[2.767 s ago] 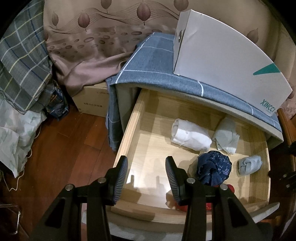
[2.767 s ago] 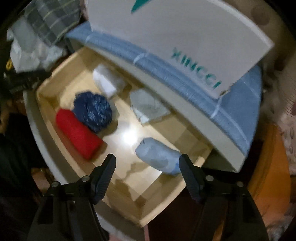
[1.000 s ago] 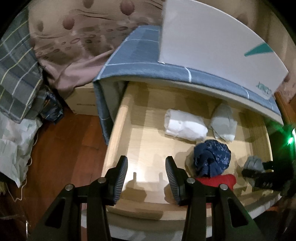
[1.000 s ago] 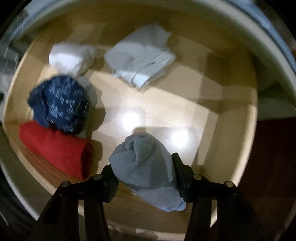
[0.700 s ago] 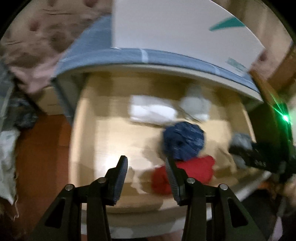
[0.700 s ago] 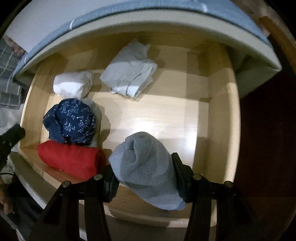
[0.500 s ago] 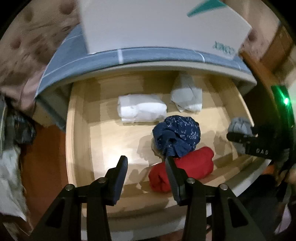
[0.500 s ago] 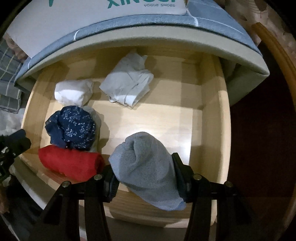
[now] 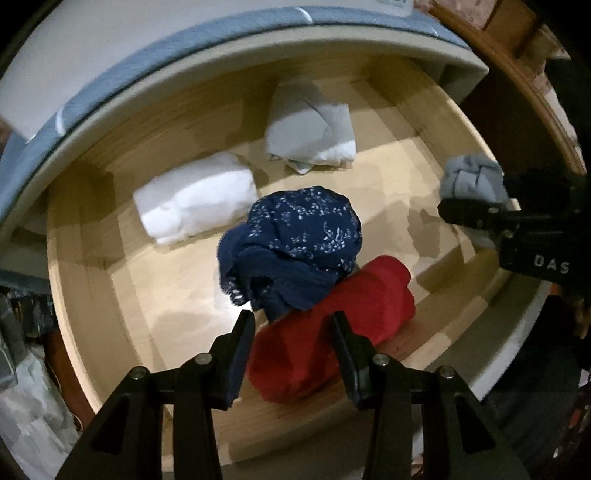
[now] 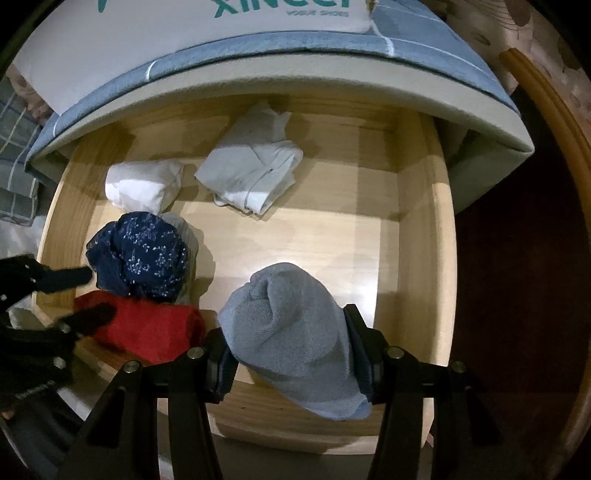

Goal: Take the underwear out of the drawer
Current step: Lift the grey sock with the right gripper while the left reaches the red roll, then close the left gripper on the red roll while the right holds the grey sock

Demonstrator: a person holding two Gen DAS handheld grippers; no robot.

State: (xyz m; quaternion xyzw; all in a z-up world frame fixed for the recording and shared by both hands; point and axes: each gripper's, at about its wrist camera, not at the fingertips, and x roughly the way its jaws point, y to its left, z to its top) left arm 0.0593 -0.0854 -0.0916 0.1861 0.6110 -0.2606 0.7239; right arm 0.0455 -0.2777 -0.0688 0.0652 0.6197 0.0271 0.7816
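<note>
The wooden drawer [image 9: 74, 295] stands pulled out. My right gripper [image 10: 290, 350] is shut on a grey-blue rolled piece of underwear [image 10: 291, 332] and holds it just above the drawer's front right corner; the left wrist view shows that roll [image 9: 469, 177] at the right edge. My left gripper [image 9: 293, 332] is open and points down over a red roll [image 9: 332, 321] at the drawer's front. A navy patterned bundle [image 9: 295, 240] lies against the red roll. Behind them lie a white roll [image 9: 195, 199] and a folded pale grey piece [image 9: 310, 129].
A white shoebox [image 10: 184, 29] sits on a blue-grey cloth [image 10: 332, 48] that covers the cabinet top and overhangs the drawer's back. A curved wooden rail [image 10: 546, 147] runs along the right. Bare drawer floor [image 10: 314, 229] shows in the middle and right.
My right gripper closed on the grey-blue roll and raised it a little off the drawer floor. My left gripper swung right, rolled and sank from the drawer's left part to above the red roll.
</note>
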